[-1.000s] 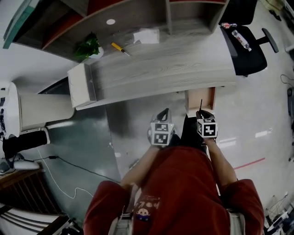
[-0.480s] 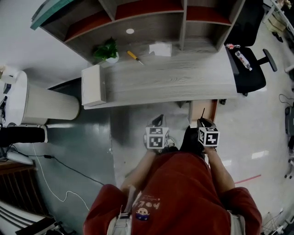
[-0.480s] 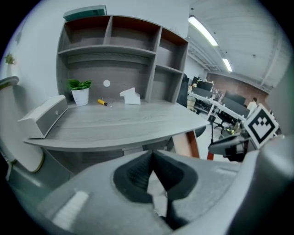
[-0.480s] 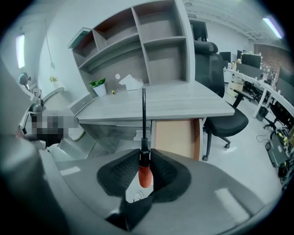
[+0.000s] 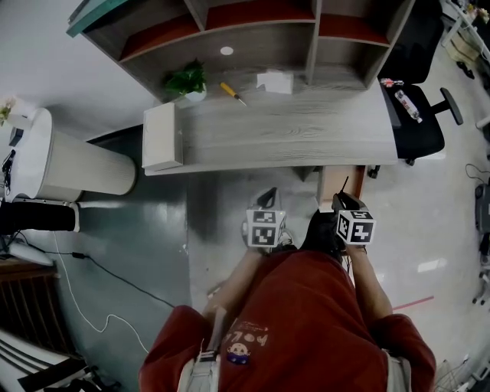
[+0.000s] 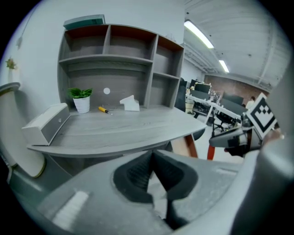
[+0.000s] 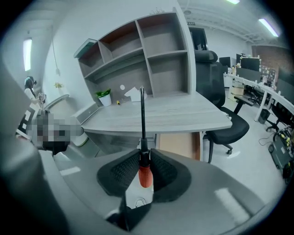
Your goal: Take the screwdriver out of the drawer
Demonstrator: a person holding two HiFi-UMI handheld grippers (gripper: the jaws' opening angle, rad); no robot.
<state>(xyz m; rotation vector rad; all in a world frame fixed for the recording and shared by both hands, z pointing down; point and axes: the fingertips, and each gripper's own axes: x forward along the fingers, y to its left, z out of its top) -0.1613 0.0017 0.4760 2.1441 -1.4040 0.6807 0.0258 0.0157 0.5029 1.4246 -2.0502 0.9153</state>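
Note:
My right gripper point(image 7: 145, 170) is shut on a screwdriver point(image 7: 142, 137) with a red handle. Its thin black shaft points up and forward toward the desk. In the head view the right gripper point(image 5: 341, 202) hovers just in front of the open wooden drawer point(image 5: 338, 184) under the desk's right end. My left gripper point(image 6: 152, 161) is shut with nothing between its pads, and sits beside the right one point(image 5: 267, 197) below the desk's front edge. A second, yellow-handled screwdriver point(image 5: 232, 93) lies on the desk near the shelf.
The grey desk point(image 5: 306, 138) carries a shelf unit point(image 5: 253, 23), a potted plant point(image 5: 187, 81), a white box point(image 5: 162, 136) at its left end and a white paper item point(image 5: 274, 81). A black office chair point(image 5: 417, 115) stands to the right, and a round white bin point(image 5: 80, 164) to the left.
Both grippers have risen in front of the desk, the right one carrying the screwdriver up from the drawer. The jaws have kept their state.

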